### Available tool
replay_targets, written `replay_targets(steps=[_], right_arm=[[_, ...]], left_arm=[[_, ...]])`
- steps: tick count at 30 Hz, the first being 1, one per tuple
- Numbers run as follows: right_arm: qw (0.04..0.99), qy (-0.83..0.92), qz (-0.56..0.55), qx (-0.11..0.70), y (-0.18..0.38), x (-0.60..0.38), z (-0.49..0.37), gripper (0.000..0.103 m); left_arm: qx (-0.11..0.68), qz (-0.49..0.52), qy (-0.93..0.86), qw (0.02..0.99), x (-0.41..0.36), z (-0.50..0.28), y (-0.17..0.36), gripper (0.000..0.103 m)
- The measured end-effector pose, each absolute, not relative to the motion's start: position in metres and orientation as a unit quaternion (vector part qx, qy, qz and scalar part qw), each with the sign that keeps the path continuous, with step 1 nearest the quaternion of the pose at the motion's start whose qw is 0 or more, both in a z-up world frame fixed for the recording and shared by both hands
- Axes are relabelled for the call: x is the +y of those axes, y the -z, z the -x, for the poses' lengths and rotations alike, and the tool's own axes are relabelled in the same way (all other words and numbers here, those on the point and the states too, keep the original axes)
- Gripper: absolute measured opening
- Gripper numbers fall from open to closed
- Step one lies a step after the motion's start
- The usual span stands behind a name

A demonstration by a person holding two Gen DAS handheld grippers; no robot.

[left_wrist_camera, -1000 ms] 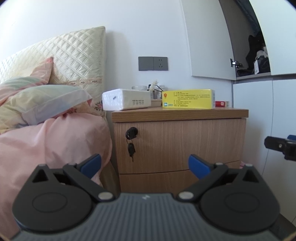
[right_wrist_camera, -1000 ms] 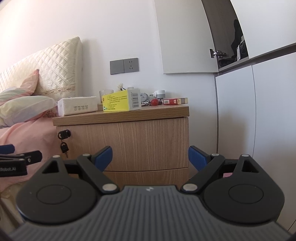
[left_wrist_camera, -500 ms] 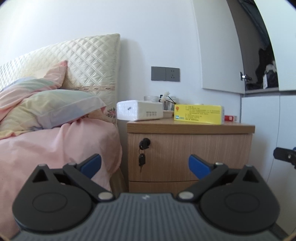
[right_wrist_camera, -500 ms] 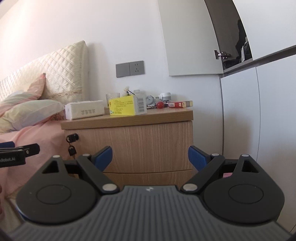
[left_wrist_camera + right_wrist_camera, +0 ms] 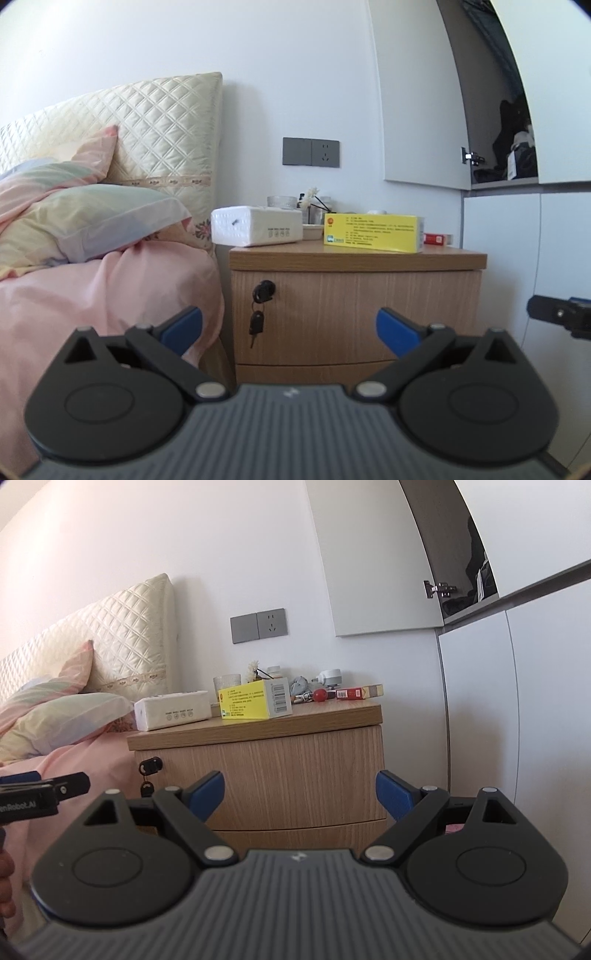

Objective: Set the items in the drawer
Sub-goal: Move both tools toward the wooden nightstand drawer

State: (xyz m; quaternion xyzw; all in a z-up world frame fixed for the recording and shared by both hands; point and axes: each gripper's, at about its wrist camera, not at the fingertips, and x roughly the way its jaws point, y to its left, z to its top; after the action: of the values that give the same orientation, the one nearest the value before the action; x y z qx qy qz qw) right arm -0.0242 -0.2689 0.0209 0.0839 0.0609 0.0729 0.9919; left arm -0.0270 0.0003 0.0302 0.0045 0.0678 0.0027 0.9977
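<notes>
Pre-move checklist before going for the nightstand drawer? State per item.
1. Left gripper open, empty: ok.
2. Right gripper open, empty: ok.
3. Top drawer open for loading: not ok, front is flush shut.
4. Key hanging in the lock: ok; whether locked, cannot tell.
5. Yellow box and tissue pack on the nightstand top, reachable from the front: ok.
6. Grippers apart from the nightstand: ok.

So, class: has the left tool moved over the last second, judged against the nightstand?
Yes. The left tool has backed away: the nightstand looks smaller and farther right in its view.
</notes>
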Motion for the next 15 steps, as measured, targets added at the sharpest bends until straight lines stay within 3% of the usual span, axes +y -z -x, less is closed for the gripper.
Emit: replay_targets(steps=[15], right_arm=[[0.992,-0.057,-0.079,0.075,-0.008,-0.265,0.001,0.091]], left_arm=[[0.1,0.004,-0.031,0.994,0.028,0.012,-0.003,0.103]])
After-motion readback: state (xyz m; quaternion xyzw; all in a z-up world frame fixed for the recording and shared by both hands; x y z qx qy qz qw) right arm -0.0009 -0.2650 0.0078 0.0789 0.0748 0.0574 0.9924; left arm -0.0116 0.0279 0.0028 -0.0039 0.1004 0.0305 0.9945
